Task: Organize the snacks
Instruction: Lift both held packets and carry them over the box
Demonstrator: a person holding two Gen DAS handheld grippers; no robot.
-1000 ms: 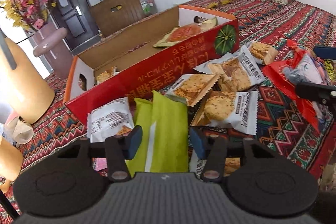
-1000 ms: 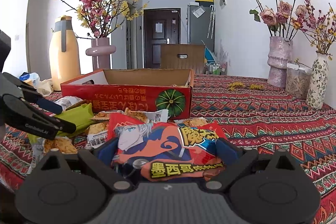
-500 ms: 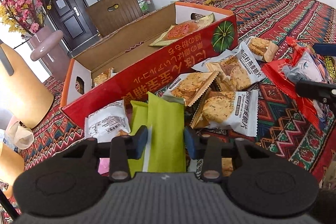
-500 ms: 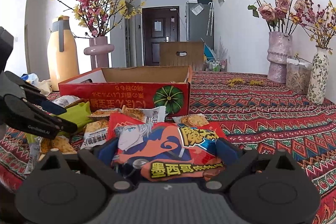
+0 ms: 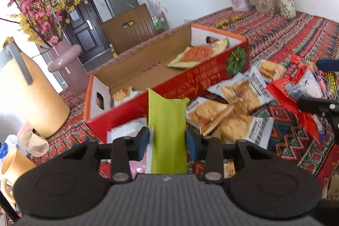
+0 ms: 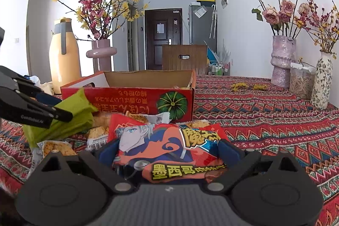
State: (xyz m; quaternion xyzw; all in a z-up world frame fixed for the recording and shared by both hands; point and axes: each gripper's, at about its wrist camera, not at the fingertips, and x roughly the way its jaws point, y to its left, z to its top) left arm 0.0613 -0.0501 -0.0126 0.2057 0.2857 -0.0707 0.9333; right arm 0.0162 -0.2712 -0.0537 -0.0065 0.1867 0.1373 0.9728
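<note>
Green snack packet [image 5: 167, 130] stands pinched between the left gripper [image 5: 167, 140] pads, lifted just before the red cardboard box [image 5: 186, 86]; its jaws closed on it a moment ago. Rightward, the right gripper [image 6: 168, 151] fingers clamp a red chip bag [image 6: 169, 145] over loose cracker packets [image 5: 231, 111]

green packet [image 5: 167, 132]: lower end hidden behind the tool's body
red snack bag [image 5: 305, 88]: cut off at right edge
</note>
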